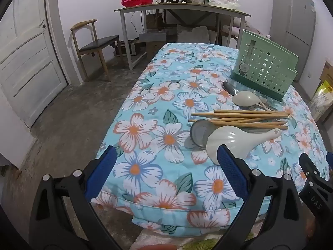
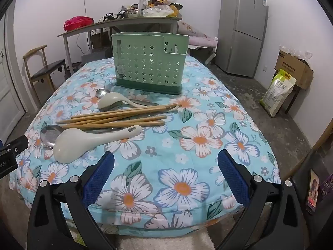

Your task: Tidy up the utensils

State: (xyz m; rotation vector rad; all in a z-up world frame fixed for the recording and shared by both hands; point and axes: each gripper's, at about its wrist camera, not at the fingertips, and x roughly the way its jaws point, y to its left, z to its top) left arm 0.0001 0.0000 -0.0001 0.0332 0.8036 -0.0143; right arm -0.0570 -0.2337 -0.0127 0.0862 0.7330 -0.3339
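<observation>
A: Grippers?
B: Left gripper (image 1: pixel 166 166) and right gripper (image 2: pixel 165 166) both spread wide, nothing held, over the near edge of the floral quilt (image 2: pixel 187 145).
A: Utensils?
B: Loose heap beyond them: pale rice paddle (image 2: pixel 83 143), wooden chopsticks (image 2: pixel 116 118), pale ladle (image 2: pixel 112 101), two metal spoons half buried.
A: Container?
B: Green holder (image 2: pixel 148 66) upright behind the heap; inside can't be seen.
</observation>
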